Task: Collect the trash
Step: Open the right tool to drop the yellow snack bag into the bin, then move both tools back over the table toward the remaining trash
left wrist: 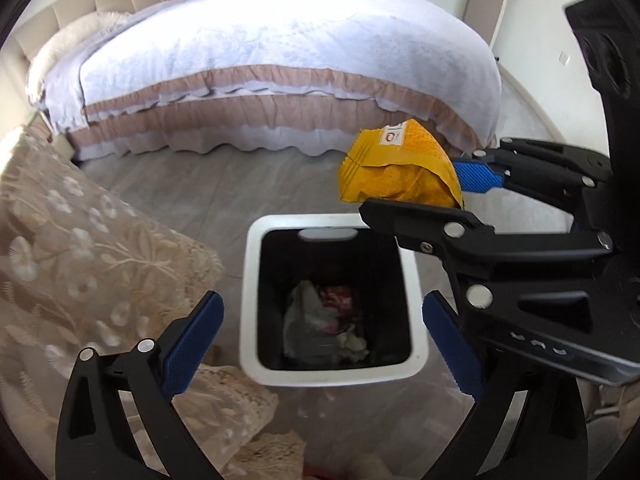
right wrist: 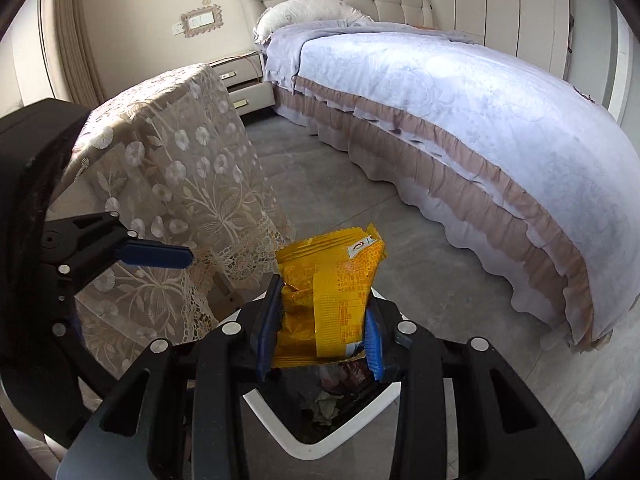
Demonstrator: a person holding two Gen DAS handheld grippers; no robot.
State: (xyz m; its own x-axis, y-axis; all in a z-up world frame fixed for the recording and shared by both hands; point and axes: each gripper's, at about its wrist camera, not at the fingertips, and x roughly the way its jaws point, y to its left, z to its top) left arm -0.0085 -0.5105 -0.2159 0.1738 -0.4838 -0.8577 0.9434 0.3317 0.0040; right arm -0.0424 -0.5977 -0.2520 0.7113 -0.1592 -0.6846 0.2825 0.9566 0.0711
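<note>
A white trash bin point(left wrist: 251, 304) with a black inside stands on the floor and holds crumpled trash point(left wrist: 320, 326). My left gripper point(left wrist: 320, 344) is open and empty above the bin, its blue pads on either side of the opening. My right gripper point(right wrist: 322, 332) is shut on a yellow snack wrapper point(right wrist: 332, 292) and holds it above the bin's far right corner. The wrapper point(left wrist: 396, 168) and the right gripper point(left wrist: 452, 196) also show in the left wrist view. The bin's rim point(right wrist: 280, 432) shows below the wrapper in the right wrist view.
A bed point(left wrist: 280, 60) with a pale blue cover and pink frills stands behind the bin. A lace-covered piece of furniture point(left wrist: 80, 248) stands close on the bin's left. A nightstand point(right wrist: 244, 80) stands by the headboard. Grey floor point(right wrist: 440, 320) lies between bin and bed.
</note>
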